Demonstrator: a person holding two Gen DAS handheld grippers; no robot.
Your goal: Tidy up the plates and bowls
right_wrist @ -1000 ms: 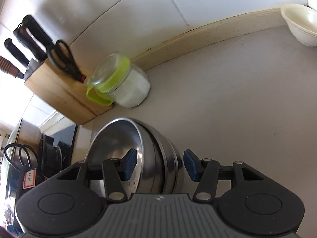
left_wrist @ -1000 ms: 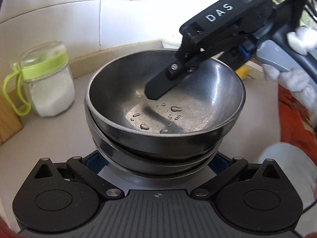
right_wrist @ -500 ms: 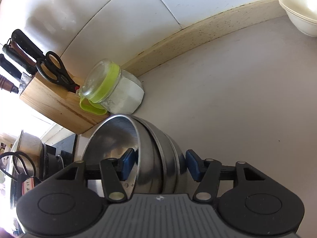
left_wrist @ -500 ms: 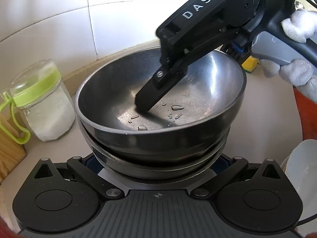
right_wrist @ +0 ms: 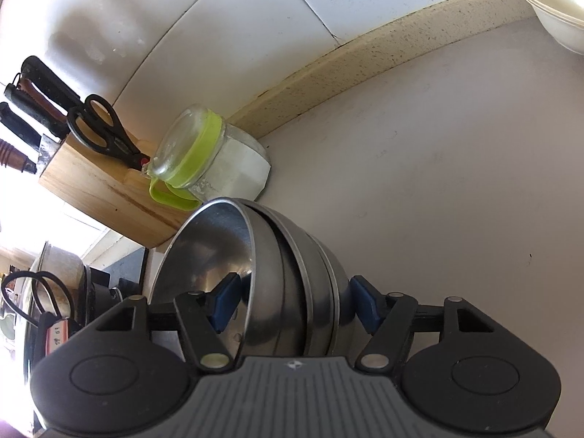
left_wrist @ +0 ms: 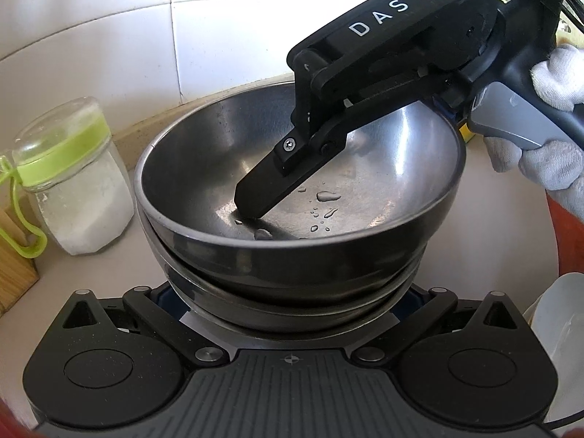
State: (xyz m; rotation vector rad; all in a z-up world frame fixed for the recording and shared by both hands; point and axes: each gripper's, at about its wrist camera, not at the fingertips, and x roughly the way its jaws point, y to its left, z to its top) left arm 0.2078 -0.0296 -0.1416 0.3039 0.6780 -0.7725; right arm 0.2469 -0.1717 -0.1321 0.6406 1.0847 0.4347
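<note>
Bowls (right_wrist: 292,284) — three nested steel — pinched by right gripper (right_wrist: 292,301).

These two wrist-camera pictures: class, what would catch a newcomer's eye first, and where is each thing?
First, the stack of steel bowls filling the middle of the left wrist view, with water drops inside the top one. The right gripper straddles the stack's wall, one finger reaching down inside the top bowl. Next, the green-lidded jar of white powder beside a wooden knife block at the counter's back edge.
</note>
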